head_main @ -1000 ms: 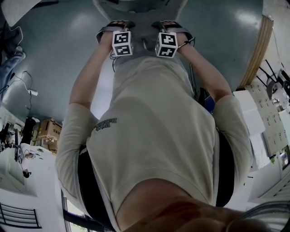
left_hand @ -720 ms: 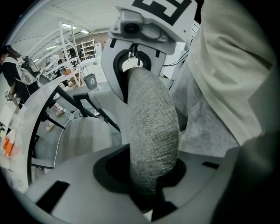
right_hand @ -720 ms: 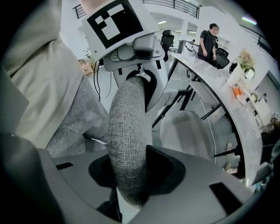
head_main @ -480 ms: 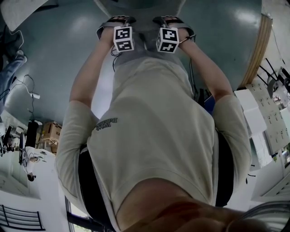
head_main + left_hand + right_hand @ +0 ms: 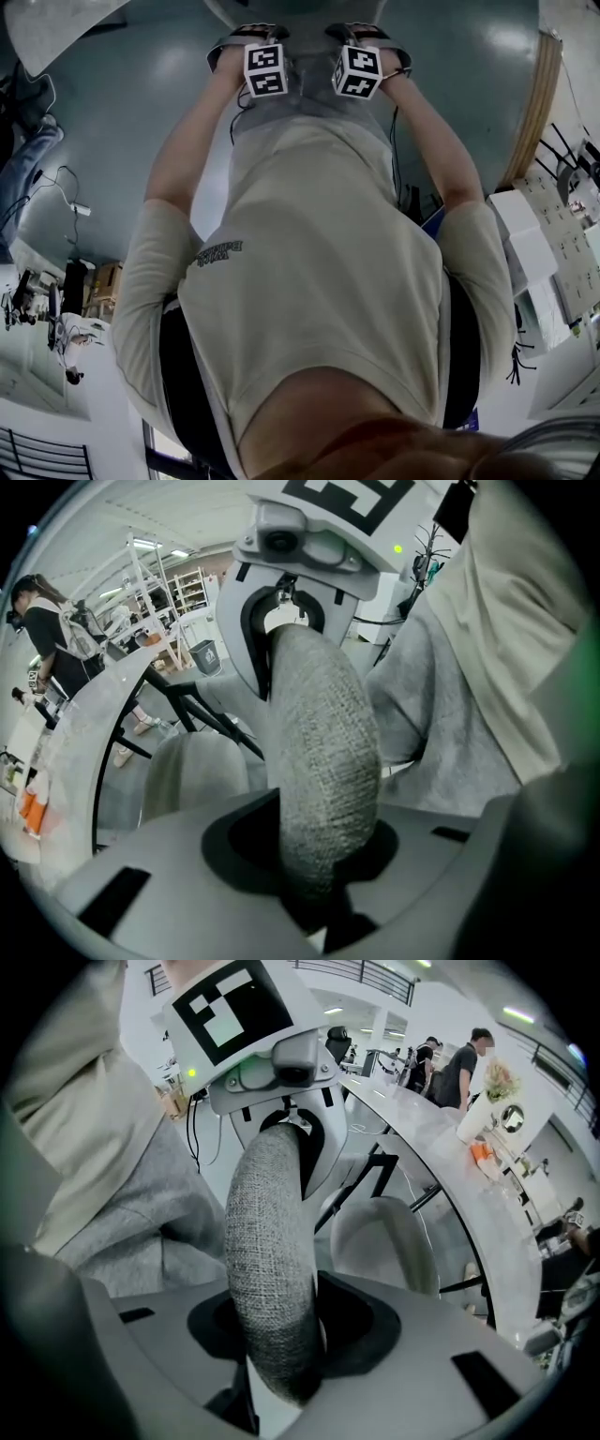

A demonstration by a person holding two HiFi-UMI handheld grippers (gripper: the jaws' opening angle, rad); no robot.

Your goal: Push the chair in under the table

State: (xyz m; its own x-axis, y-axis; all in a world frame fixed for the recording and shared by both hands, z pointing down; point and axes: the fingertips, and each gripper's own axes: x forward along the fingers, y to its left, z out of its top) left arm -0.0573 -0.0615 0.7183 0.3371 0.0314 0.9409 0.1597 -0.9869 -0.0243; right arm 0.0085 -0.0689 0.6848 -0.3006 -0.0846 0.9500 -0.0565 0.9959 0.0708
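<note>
Left gripper (image 5: 251, 39) & right gripper (image 5: 364, 39) sit side by side at 12 o'clock in head view, marker cubes toward the camera, arms stretched past the person's torso. Floor (image 5: 112, 122) all round; chair mostly hidden here.

Left gripper view: jaws pinch the chair back (image 5: 323, 761), a fat grey woven rim running from 6 up to 12 o'clock, where the other gripper bites the same rim. Jaws have just been closing a bit onto it. Curved worktop (image 5: 70, 752) lies off at 9 o'clock, apart from the chair.

Right gripper view: same rim wedged btwn the jaws, which just eased wider. Grip reads looser but not let go. Worktop sweeps past 2–3 o'clock.

Handling, my guess: padding is soft and squashes under the pinch; weave gives decent friction. Chair itself is stiff, bulky, prob. mid-weight, and should slide on the floor. Best hold = top rim, one gripper each side of centre, so the push stays straight w/o yaw.
</note>
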